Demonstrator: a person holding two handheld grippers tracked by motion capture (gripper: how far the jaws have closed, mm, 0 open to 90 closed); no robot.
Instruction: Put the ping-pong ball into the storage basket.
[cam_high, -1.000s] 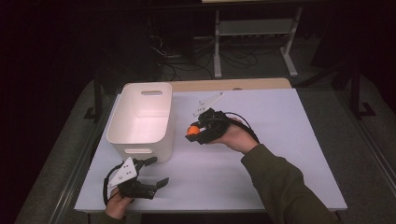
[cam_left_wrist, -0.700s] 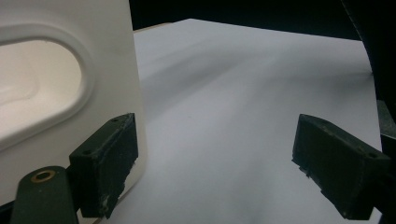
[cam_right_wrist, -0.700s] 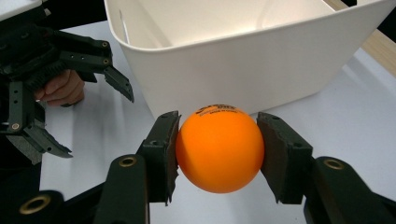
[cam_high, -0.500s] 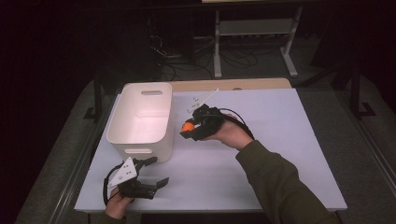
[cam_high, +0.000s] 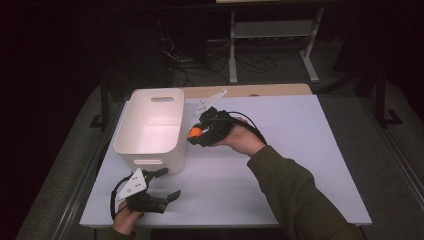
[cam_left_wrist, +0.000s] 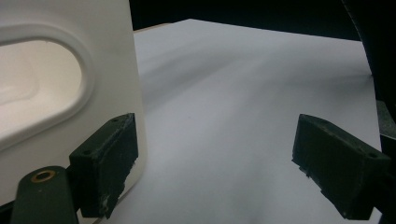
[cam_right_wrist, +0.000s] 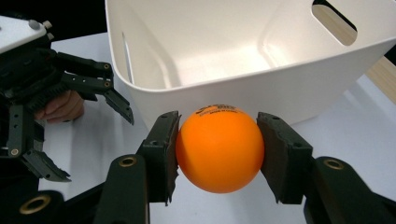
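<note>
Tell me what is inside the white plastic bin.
In the right gripper view, the white plastic bin shows bare white walls and floor, nothing inside. Its near rim hides the closest strip of floor. The orange ball sits outside, clamped in the right gripper.

Dim room with dark surroundings; the white table (cam_high: 300, 150) is evenly lit, the high view soft.

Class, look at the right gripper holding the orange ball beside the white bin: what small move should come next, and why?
Probably lift the right gripper a little higher and carry it over the rim of the white bin. The orange ball is clamped between its pads, level with the bin's outer wall rather than above the opening, so it likely needs more height before it can be released inside.
</note>
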